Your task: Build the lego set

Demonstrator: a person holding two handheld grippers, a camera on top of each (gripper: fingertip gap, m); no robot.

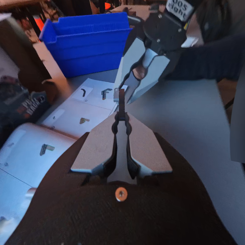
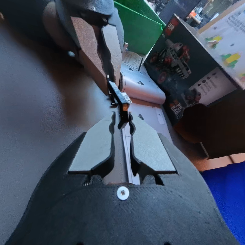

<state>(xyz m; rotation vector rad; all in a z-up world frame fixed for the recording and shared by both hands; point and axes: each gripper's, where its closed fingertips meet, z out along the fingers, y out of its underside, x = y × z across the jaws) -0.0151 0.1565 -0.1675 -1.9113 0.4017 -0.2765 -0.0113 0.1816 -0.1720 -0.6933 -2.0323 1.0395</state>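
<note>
My left gripper (image 1: 121, 116) is shut on a small black lego beam (image 1: 121, 104) and holds it upright above the table. A light grey piece (image 1: 116, 94) is fixed to the beam's left side near its top. My right gripper (image 2: 122, 113) is open, its fingertips on either side of the beam's far end (image 2: 123, 119) with a gap on the left. In the left wrist view it (image 1: 123, 95) comes down from the upper right. In the right wrist view the left gripper (image 2: 109, 79) comes in from above, and the grey piece (image 2: 126, 98) sticks out to the right.
An open instruction booklet (image 1: 86, 106) lies on the grey table (image 1: 179, 119) under the grippers. A blue bin (image 1: 86, 43) stands behind it. The dark lego box (image 2: 185, 72) and a green bin (image 2: 139, 33) stand beside the booklet. A dark sleeve (image 1: 212, 59) crosses the right. The tips of both grippers are at nearly the same place.
</note>
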